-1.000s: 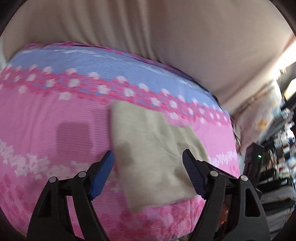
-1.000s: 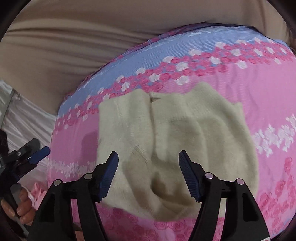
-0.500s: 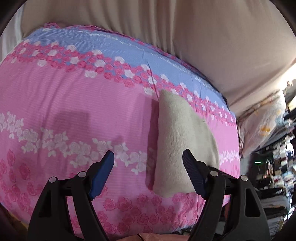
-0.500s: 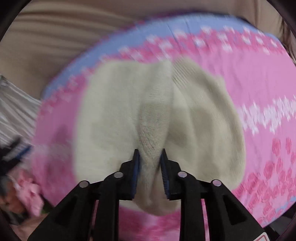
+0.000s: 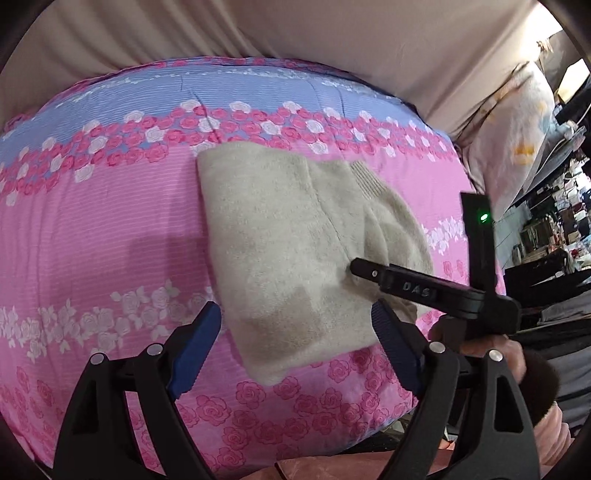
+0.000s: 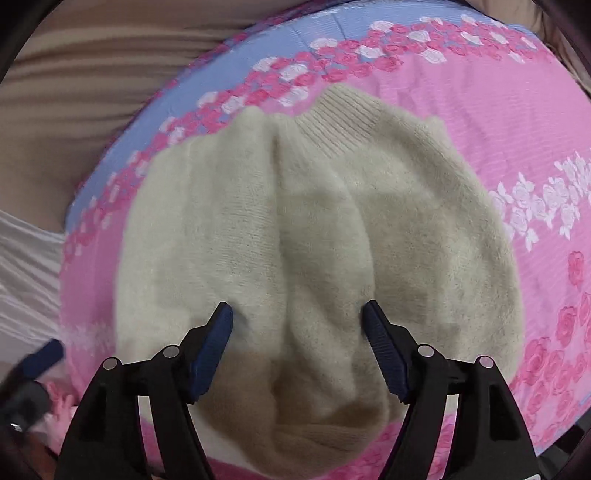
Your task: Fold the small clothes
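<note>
A cream knitted garment [image 5: 291, 236] lies folded on a pink and blue flowered bedcover [image 5: 96, 221]. My left gripper [image 5: 295, 343] is open and empty, just above the garment's near edge. In the left wrist view my right gripper's fingers [image 5: 402, 282] rest on the garment's right side. In the right wrist view the garment [image 6: 332, 229] fills the middle, with its ribbed hem at the far end. My right gripper [image 6: 297, 343] is open over a raised ridge of the knit, with nothing between its pads.
A beige curtain [image 5: 295, 33] hangs behind the bed. A pale pillow [image 5: 517, 129] and cluttered shelves [image 5: 554, 229] stand at the right. The bedcover's near edge [image 5: 295, 458] runs just below my left gripper.
My right gripper was shut on a fold of the garment half a second ago and has now opened and let it go. My left gripper has swung back over the garment.
</note>
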Available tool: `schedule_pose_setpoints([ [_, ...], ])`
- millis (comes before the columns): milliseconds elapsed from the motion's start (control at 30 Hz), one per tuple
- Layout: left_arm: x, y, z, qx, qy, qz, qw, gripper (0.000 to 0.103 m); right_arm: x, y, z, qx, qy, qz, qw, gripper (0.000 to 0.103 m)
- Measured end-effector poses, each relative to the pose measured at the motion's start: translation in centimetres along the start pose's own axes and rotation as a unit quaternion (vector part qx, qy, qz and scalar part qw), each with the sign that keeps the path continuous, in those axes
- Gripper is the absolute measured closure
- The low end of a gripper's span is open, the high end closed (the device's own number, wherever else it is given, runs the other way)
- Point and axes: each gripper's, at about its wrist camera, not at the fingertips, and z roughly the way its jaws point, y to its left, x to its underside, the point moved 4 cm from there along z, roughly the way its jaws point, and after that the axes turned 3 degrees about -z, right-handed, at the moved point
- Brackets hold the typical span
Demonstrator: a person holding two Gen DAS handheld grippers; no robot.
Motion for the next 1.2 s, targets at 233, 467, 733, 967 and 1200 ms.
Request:
schedule_pose_setpoints([
  [233,1.1,-0.9,1.0,-0.022,-0.009,-0.059,0.9980,0.022,-0.8,1.9,1.7,-0.090,0.086,-0.048,0.991,0.031],
  [467,3.7,-0.3,0.0,-0.034,-0.014,-0.112,0.9930,0.022,0.1,3.6,3.6,-0.117,0.111,-0.073,0.984,0.087],
  [733,2.5,1.4,-1.9,0.018,-0.035,-0.071,0.9967,0.021,-1.8,4.5,-1.9,0.021,0.008,-0.137,0.990,0.070],
  [967,2.9,0.7,-0.1,0.032,-0.002,-0.058,0.9978,0.021,-0.4,-2.4,-1.0,0.022,0.023,-0.059,0.998,0.036],
  [1200,3.4,-1.4,-0.9,0.018,-0.035,-0.092,0.9950,0.021,-2.0,-0.7,2.3,-0.083,0.091,-0.035,0.992,0.033],
])
